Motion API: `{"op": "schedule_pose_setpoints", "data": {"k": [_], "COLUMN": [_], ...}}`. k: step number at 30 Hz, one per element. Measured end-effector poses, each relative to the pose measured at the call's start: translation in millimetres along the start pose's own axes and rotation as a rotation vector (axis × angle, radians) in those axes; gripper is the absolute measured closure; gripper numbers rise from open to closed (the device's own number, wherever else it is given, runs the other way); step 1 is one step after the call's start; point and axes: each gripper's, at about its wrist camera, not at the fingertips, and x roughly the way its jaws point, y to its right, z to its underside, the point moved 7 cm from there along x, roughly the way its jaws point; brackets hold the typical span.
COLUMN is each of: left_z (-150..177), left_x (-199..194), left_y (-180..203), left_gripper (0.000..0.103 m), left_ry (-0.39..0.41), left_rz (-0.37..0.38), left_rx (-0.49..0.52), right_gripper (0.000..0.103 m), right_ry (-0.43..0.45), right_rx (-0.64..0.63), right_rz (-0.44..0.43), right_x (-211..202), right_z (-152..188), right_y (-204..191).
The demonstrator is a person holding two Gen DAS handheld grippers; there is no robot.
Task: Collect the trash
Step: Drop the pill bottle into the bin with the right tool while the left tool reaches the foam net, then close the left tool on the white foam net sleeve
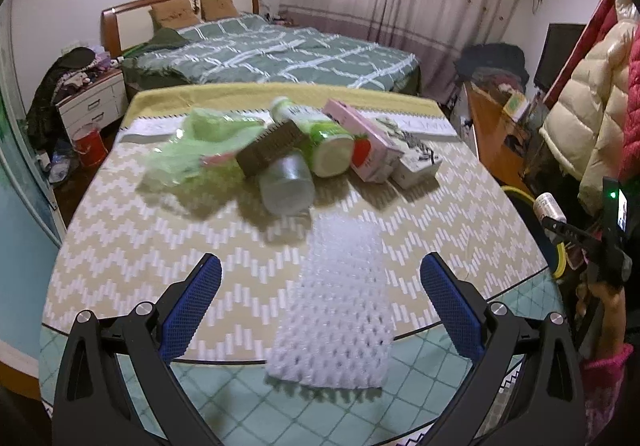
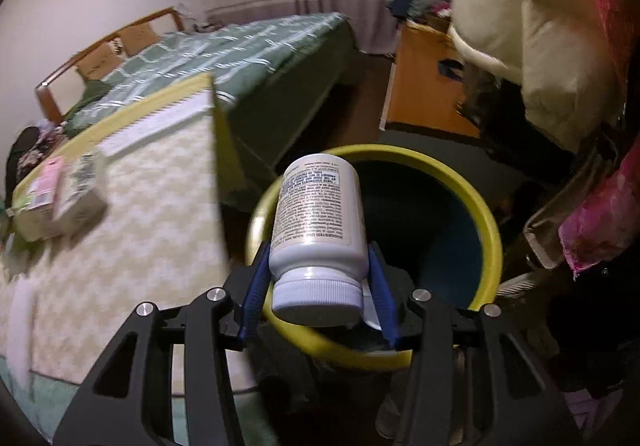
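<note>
My right gripper (image 2: 318, 270) is shut on a white pill bottle (image 2: 318, 214) and holds it over the near rim of a yellow-rimmed trash bin (image 2: 486, 214) beside the table. My left gripper (image 1: 320, 290) is open and empty above a white foam net sleeve (image 1: 340, 306) at the table's front edge. Behind it lies a pile: a green plastic bag (image 1: 192, 146), a brown corrugated piece (image 1: 270, 148), a clear cup (image 1: 286, 186), a green-and-white bottle (image 1: 320, 138), a pink strawberry carton (image 1: 366, 144) and a white box (image 1: 412, 158). The right gripper with the bottle (image 1: 550, 208) shows at the right of the left wrist view.
The table has a beige zigzag cloth (image 1: 160, 230). A bed with a green quilt (image 1: 280, 54) stands behind it. A nightstand (image 1: 94, 102) and a red bucket (image 1: 88, 146) are at the left. Hanging coats (image 1: 592, 102) and an orange cabinet (image 2: 424, 86) crowd the right.
</note>
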Motion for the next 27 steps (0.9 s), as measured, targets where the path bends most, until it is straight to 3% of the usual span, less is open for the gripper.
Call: {"op": "schedule_pose_setpoints", "data": {"k": [4, 7, 18, 23, 27], "left_z": [4.2, 6.7, 20.9, 22.8, 20.6], "left_x": [16.6, 27.4, 83.7, 97.7, 98.9], "left_y": [6.6, 8.1, 12.8, 19.2, 25.2], "left_gripper": [0.005, 0.005, 0.005, 0.005, 0.025], "left_ry": [-0.041, -0.066, -0.215, -0.232, -0.227], "left_rz": [-0.003, -0.01, -0.024, -0.044, -0.061], "left_rx": [0.013, 0.021, 0.082, 0.127, 0.152], "right_gripper": [0.058, 0.05, 0.048, 0.048, 0.048], "right_ry": [-0.044, -0.058, -0.032, -0.037, -0.03], "right_rx": [0.022, 0.027, 0.004, -0.004, -0.006], "right_rz": [0.03, 0.046, 0.017, 0.008, 0.003], "right_x": [24.5, 32.9, 23.6, 21.6, 18.5], "right_z": [-0.8, 0.1, -0.5, 1.0, 1.4], "right_y": [17.5, 22.3, 9.2, 5.6, 4.8]}}
